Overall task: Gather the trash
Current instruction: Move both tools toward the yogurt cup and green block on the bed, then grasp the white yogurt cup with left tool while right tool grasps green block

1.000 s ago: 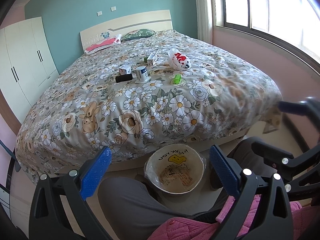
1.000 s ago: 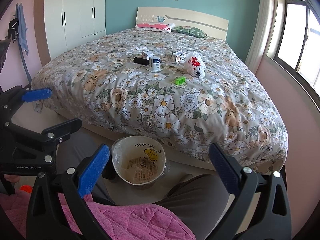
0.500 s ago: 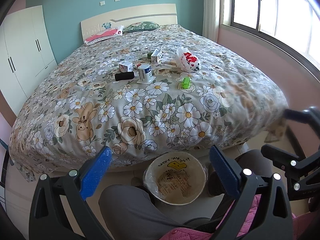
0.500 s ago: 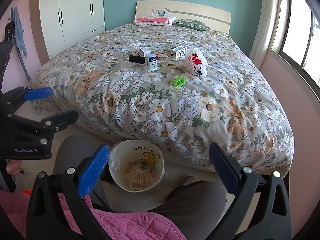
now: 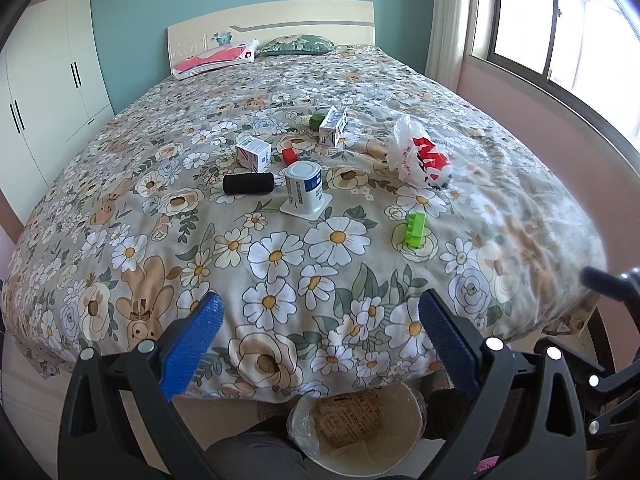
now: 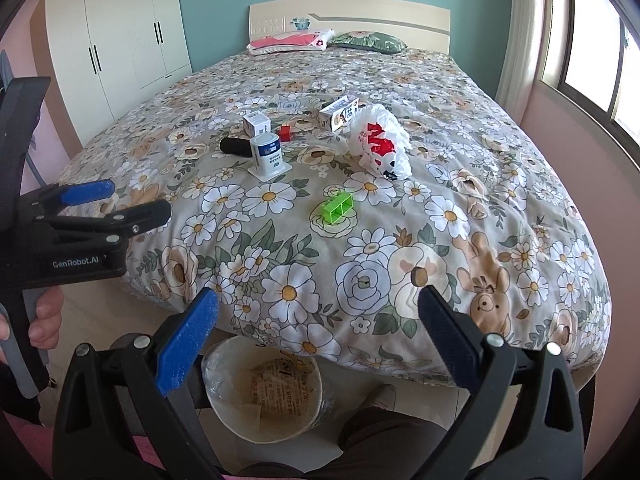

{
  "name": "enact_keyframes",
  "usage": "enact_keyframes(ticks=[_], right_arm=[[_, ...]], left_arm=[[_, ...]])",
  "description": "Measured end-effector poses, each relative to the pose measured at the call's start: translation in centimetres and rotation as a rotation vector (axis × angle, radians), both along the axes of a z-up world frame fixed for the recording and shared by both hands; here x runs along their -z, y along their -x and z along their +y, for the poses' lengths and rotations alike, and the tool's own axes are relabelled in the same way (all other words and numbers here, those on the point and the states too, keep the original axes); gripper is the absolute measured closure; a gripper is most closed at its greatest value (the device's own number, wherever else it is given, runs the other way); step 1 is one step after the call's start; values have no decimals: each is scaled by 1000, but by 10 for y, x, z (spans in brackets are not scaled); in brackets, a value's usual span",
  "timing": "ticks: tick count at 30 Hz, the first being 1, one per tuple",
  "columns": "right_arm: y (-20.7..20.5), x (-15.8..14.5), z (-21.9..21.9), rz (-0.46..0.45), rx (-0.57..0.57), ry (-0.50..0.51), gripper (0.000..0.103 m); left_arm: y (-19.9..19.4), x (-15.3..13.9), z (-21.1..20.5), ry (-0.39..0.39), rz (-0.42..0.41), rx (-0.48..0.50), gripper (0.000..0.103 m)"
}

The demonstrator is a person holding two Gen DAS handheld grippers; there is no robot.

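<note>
Trash lies on the floral bed: a white and red plastic bag (image 5: 418,160) (image 6: 379,144), a white and blue can (image 5: 305,188) (image 6: 269,155), a black roll (image 5: 248,183) (image 6: 236,146), small cartons (image 5: 252,153) (image 5: 333,125), a red block (image 5: 289,156) and a green block (image 5: 414,229) (image 6: 337,208). A lined bin (image 5: 356,428) (image 6: 264,392) stands on the floor below the bed's foot. My left gripper (image 5: 320,344) and right gripper (image 6: 318,338) are both open and empty, held above the bed's near edge.
The bed (image 5: 200,240) fills the middle. A white wardrobe (image 6: 120,40) stands left, a window (image 5: 560,20) right. Two pillows (image 6: 292,39) lie by the headboard. The person's legs (image 6: 384,440) are beside the bin. The left gripper's body (image 6: 68,236) shows in the right wrist view.
Both grippers have risen and moved forward toward the bed. The bin has slid to the bottom of both views. Both stay open.
</note>
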State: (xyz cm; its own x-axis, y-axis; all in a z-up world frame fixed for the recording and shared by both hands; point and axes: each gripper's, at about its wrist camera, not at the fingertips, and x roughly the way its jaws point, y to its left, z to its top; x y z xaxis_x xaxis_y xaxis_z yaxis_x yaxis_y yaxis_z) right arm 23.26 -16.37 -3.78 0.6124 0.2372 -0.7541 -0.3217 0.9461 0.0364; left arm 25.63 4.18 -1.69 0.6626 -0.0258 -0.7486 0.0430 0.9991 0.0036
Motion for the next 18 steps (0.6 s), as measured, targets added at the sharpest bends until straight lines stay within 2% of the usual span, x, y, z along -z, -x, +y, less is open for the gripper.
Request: enact_keyframes(ticks=[4,10,18], right_arm=[[-33,14,12,8,14,4,5],[-82,40,29,37,41,9,5],[-138,87,45,87,98,28,5]], left_arm=[[-45,7,7,28,19,-11,4],[-105,23,12,24,26,-20,4],[-177,61,21,25,39,-13,4]])
